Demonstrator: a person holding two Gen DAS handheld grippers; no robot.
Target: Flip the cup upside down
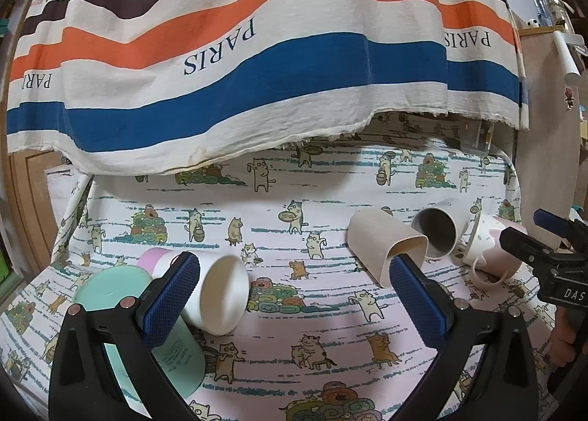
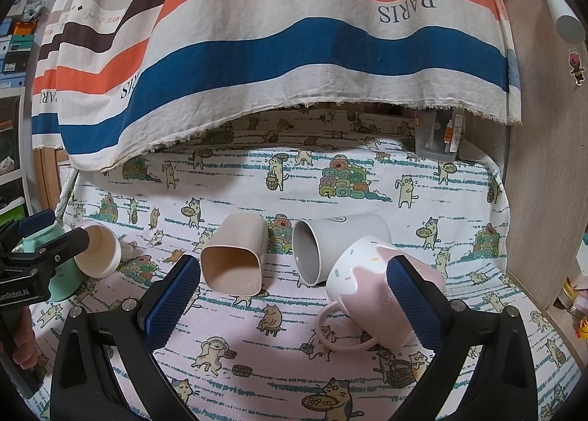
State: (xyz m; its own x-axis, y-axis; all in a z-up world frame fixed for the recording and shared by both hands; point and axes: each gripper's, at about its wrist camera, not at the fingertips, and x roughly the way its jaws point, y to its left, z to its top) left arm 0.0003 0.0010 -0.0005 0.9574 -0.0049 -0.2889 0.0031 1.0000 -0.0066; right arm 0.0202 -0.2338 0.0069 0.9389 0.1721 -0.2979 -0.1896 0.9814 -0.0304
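Note:
Several cups lie on their sides on the cat-print cloth (image 1: 294, 329). A white and pink cup (image 1: 217, 296) lies by my left gripper's left finger, next to a mint cup (image 1: 110, 288). A beige square cup (image 1: 386, 244), a grey cup (image 1: 439, 233) and a pink-and-white mug (image 1: 492, 248) lie to the right. My left gripper (image 1: 290, 296) is open and empty. In the right wrist view my right gripper (image 2: 294, 296) is open, with the pink mug (image 2: 371, 285) against its right finger, the beige cup (image 2: 235, 259) and the grey cup (image 2: 330, 244) just beyond.
A striped PARIS cloth (image 1: 257, 53) hangs over the back of the table. A wooden panel (image 2: 544, 163) stands at the right. A clear box (image 2: 439, 138) sits at the back right under the cloth. The other gripper shows at each view's edge.

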